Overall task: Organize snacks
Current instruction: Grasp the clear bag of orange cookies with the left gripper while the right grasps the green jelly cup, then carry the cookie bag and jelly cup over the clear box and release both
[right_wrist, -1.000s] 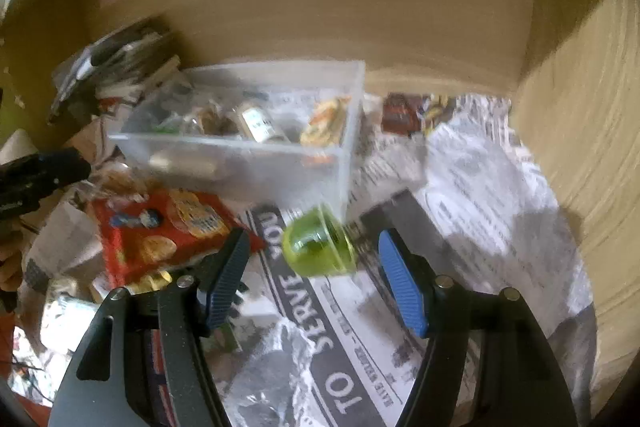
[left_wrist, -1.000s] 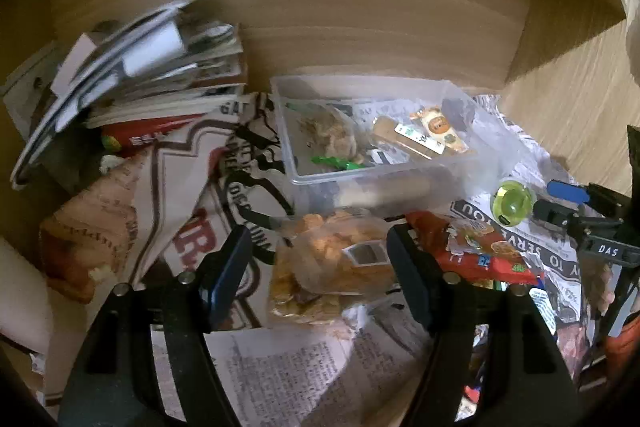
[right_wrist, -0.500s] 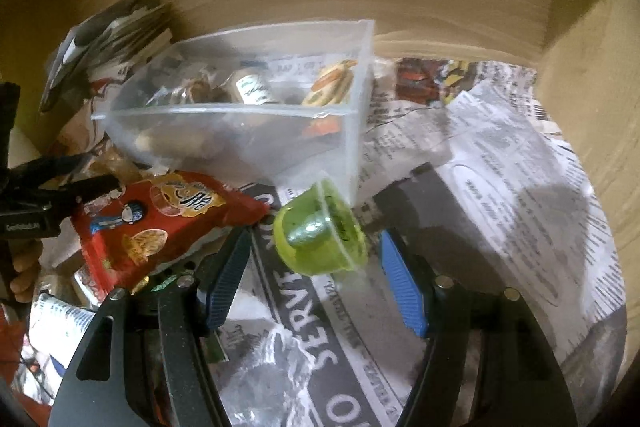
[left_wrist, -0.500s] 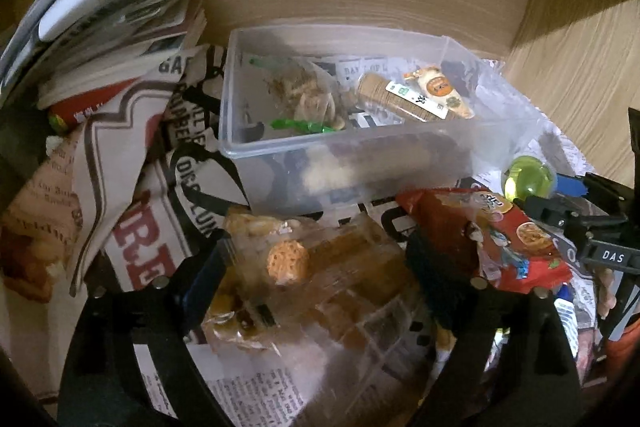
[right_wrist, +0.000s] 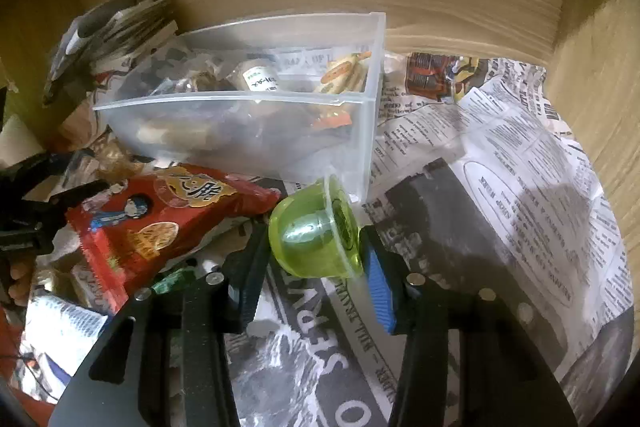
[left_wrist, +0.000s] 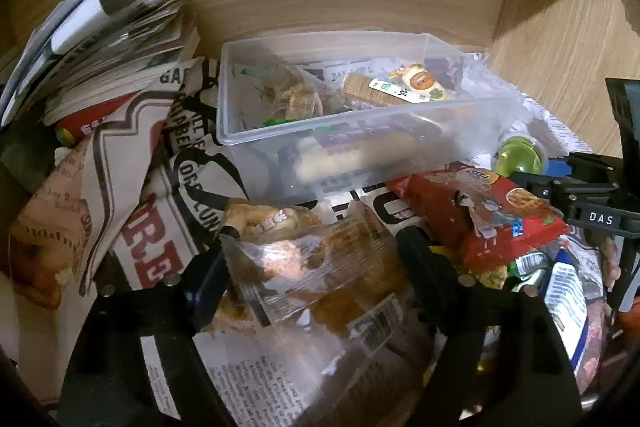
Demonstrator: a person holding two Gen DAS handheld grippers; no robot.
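A clear plastic bin (left_wrist: 472,119) (right_wrist: 360,155) holding several wrapped snacks stands on newspaper against the wooden back wall. My left gripper (left_wrist: 316,267) is shut on a clear bag of orange-brown biscuits (left_wrist: 320,279), held just in front of the bin. My right gripper (right_wrist: 316,247) is shut on a green jelly cup (right_wrist: 316,235) lying on its side, near the bin's front right corner. The cup also shows in the left wrist view (left_wrist: 520,159). A red snack packet (left_wrist: 480,211) (right_wrist: 156,215) lies between the two grippers.
A stack of magazines and papers (left_wrist: 100,51) leans at the back left. More wrapped snacks (left_wrist: 568,291) are piled at the right of the left wrist view. Wooden walls close the back and right side. Newspaper (right_wrist: 500,155) covers the floor right of the bin.
My left gripper closed on the biscuit bag and lifted it toward the bin. My right gripper closed on the green jelly cup and raised it slightly.
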